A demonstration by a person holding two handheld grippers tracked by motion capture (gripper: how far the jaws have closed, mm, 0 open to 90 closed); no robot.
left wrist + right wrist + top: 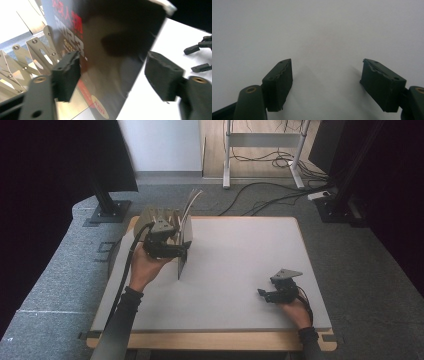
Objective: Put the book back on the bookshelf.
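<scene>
Beside the metal rack, your left gripper straddles a book.
L jaws open, one each side of book, upright by rack; your right gripper open, well apart from rack.

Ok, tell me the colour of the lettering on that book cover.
Red lettering on the dark book, clearest in the left gripper view.

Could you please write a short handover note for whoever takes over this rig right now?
Left gripper: jaws open, either side of a dark glossy book; no clamp visible.
Right gripper: open, empty, low over the bare white table at the near right.
The book stands upright on its edge beside the metal folding rack at the table's far left.
Done: book apparently out of the rack.
Left: probably grip it and place it; the destination is not evident.
</scene>
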